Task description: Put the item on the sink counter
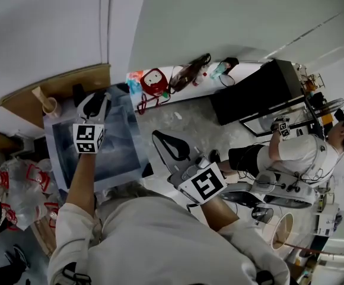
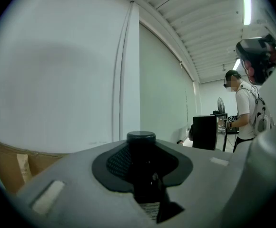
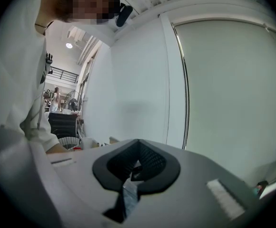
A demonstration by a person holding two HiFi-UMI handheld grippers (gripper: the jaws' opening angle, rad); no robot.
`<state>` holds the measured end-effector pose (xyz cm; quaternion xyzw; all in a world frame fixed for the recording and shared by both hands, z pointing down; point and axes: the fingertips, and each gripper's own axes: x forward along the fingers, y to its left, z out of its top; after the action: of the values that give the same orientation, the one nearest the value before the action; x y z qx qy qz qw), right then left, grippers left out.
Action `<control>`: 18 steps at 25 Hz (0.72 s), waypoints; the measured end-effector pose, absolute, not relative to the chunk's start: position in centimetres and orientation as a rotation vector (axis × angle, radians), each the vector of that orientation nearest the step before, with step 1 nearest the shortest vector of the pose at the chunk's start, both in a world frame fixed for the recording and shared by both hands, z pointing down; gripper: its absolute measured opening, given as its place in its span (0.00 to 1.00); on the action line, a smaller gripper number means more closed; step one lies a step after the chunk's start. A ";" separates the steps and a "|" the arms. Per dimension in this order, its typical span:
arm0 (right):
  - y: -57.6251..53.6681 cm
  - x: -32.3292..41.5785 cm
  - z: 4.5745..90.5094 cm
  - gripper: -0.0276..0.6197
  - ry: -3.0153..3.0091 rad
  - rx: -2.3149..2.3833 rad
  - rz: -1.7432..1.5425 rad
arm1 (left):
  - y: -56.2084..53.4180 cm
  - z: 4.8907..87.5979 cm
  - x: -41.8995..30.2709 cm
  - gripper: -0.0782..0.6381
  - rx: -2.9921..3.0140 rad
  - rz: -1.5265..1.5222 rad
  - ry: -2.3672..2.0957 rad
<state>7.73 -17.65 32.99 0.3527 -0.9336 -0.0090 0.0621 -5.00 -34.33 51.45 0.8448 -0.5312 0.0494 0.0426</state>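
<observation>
A dark bottle (image 2: 141, 167) with a round black cap stands upright between the jaws of my left gripper (image 2: 142, 175), which is shut on it. In the head view the left gripper (image 1: 94, 107) hangs over the far part of a grey steel sink counter (image 1: 124, 150) by the white wall. My right gripper (image 1: 163, 140) is held to the right of the counter, over the floor. Its jaws are shut in the right gripper view (image 3: 134, 171), with nothing between them.
A wooden board (image 1: 59, 86) and a wooden cup (image 1: 48, 104) sit behind the counter at the left. Plastic bags (image 1: 12, 189) lie lower left. A red and white bag (image 1: 154, 82), a black cabinet (image 1: 261, 91) and another person (image 1: 302, 150) are to the right.
</observation>
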 end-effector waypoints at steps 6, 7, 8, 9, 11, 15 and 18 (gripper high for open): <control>-18.3 8.8 34.1 0.05 -2.783 1.060 -0.046 | -35.8 53.8 -4.8 0.25 2.564 0.175 -1.636; -18.4 8.9 34.2 0.05 -2.778 1.059 -0.046 | -36.1 54.1 -4.8 0.25 2.563 0.179 -1.643; -18.5 9.0 34.5 0.05 -2.772 1.057 -0.051 | -36.4 54.5 -4.8 0.25 2.562 0.183 -1.649; -18.7 9.0 34.7 0.05 -2.767 1.055 -0.053 | -36.8 55.0 -4.8 0.25 2.559 0.189 -1.654; -19.0 9.0 34.9 0.05 -2.764 1.052 -0.052 | -37.4 56.1 -5.0 0.25 2.547 0.205 -1.667; -19.7 8.9 35.2 0.05 -2.757 1.046 -0.044 | -38.6 58.1 -5.4 0.25 2.511 0.227 -1.699; -20.2 9.0 35.5 0.05 -2.747 1.040 -0.037 | -39.1 59.1 -5.5 0.25 2.486 0.239 -1.709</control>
<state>9.00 -20.17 35.50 0.3523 -0.9302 -0.0124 0.1019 -5.50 -39.15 59.09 0.8201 -0.5638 0.0788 0.0577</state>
